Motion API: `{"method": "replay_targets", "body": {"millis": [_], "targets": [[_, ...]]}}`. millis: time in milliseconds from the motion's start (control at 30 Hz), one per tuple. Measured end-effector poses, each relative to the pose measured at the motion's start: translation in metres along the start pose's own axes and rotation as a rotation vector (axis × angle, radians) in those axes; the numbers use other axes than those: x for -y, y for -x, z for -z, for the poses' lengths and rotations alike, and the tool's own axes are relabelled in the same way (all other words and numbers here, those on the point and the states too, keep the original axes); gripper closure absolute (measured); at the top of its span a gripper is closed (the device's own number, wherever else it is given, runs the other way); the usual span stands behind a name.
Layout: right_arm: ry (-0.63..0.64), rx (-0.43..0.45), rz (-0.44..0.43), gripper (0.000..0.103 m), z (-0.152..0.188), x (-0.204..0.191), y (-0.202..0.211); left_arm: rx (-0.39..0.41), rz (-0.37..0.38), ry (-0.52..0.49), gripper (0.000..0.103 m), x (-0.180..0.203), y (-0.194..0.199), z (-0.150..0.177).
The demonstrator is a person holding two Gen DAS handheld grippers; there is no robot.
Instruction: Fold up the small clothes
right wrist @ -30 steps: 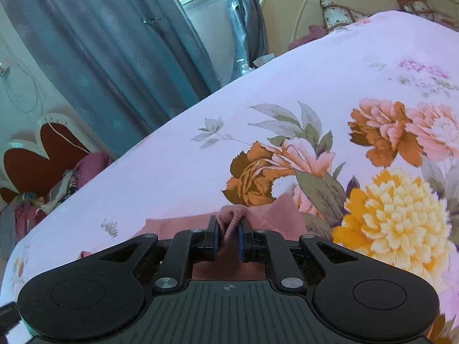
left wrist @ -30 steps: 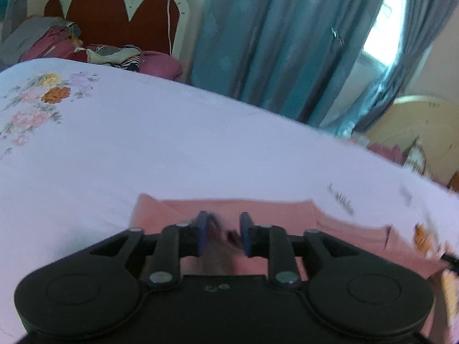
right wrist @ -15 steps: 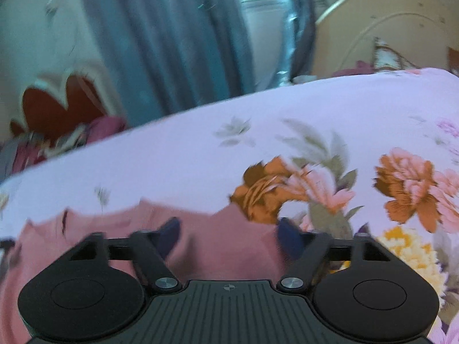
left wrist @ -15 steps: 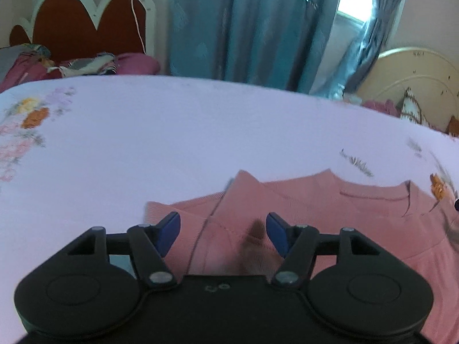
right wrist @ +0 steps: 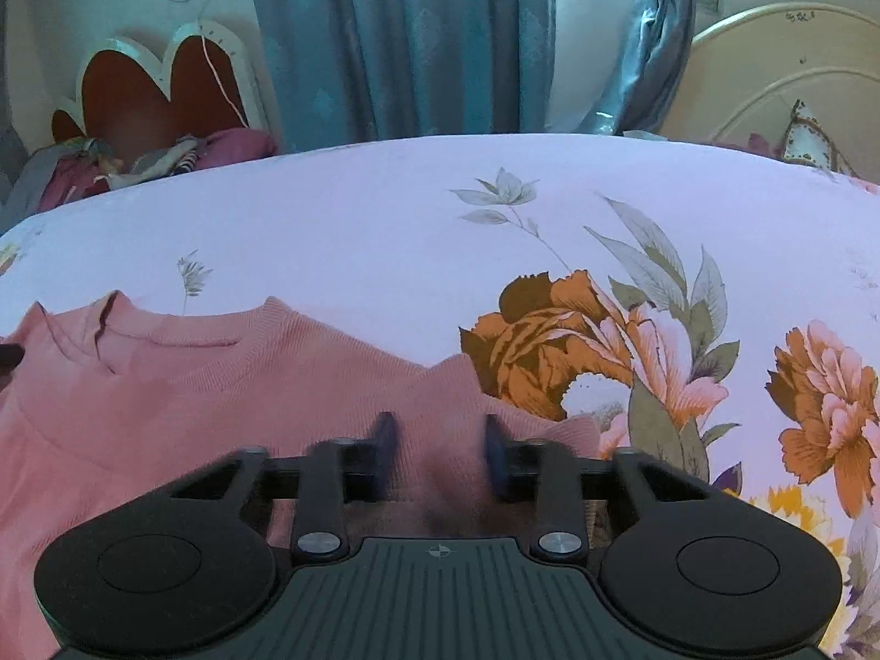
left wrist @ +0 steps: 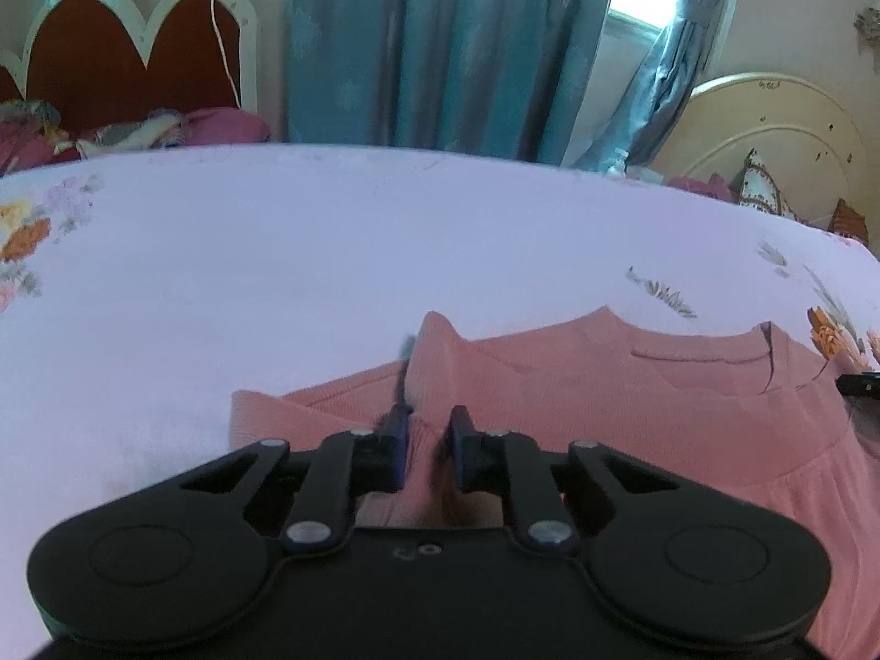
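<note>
A small pink knit top [left wrist: 632, 385] lies flat on the bed, neckline away from me, its sleeves folded in. My left gripper [left wrist: 429, 443] is low over the top's left shoulder, its jaws nearly closed on a raised fold of the pink fabric. In the right wrist view the same top [right wrist: 192, 385] fills the lower left. My right gripper [right wrist: 437, 448] hovers over the top's right shoulder with jaws partly open and nothing between them. A dark tip of the right gripper [left wrist: 858, 383] shows at the left view's right edge.
The bed is covered by a pale lilac sheet [left wrist: 330, 253] with large orange and pink flower prints [right wrist: 577, 352]. A heap of clothes [right wrist: 137, 165] lies by the red headboard [left wrist: 126, 66] at far left. Teal curtains [left wrist: 440, 44] hang behind the bed.
Both grippers opened and released the top about half a second ago. Since then the left jaws have narrowed onto a fabric fold and the right jaws have narrowed partway.
</note>
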State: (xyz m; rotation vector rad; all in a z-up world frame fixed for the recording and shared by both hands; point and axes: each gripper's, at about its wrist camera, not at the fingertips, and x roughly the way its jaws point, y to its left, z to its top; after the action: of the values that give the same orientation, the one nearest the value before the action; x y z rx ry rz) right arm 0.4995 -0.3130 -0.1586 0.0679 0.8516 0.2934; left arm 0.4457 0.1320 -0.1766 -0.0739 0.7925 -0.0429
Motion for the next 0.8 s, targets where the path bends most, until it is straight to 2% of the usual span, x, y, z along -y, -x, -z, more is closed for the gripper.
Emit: {"method": "replay_targets", "body": {"millis": [100,267,300,400,500,533,567,600,733,800], "targets": [[-0.016,0.094,0.03,0.096,-0.002,-0.002,0.016,0.087,-0.025,0.011,0.09,0.004,0.013,0.002],[-0.113,0.266,0.101,0.096,-0.01,0.005,0.041,0.201,-0.058,0.069,0.09,0.005,0.033,-0.005],[-0.129,0.254,0.117,0.096,-0.011,0.007,0.036,0.202,-0.072,0.071,0.09,0.005,0.03,-0.006],[-0.142,0.169,0.158,0.096,-0.005,0.007,0.011,0.13,-0.125,0.087,0.09,0.007,0.004,-0.006],[-0.105,0.1,0.197,0.096,0.001,0.002,-0.008,0.087,-0.165,0.025,0.088,0.016,-0.008,0.003],[-0.091,0.101,0.208,0.096,0.005,0.001,-0.008,0.084,-0.169,0.015,0.088,0.015,-0.008,0.006],[-0.081,0.11,0.216,0.096,0.007,0.001,-0.007,0.08,-0.166,0.015,0.085,0.014,-0.008,0.006],[-0.082,0.105,0.22,0.096,0.009,0.003,-0.005,0.076,-0.174,0.006,0.077,0.013,-0.006,0.006],[-0.126,0.136,0.217,0.096,0.007,0.008,0.013,0.064,-0.166,0.001,0.069,0.002,0.01,0.009],[-0.139,0.159,0.198,0.096,0.008,0.006,0.027,0.066,-0.159,0.016,0.057,-0.002,0.023,0.013]]}}
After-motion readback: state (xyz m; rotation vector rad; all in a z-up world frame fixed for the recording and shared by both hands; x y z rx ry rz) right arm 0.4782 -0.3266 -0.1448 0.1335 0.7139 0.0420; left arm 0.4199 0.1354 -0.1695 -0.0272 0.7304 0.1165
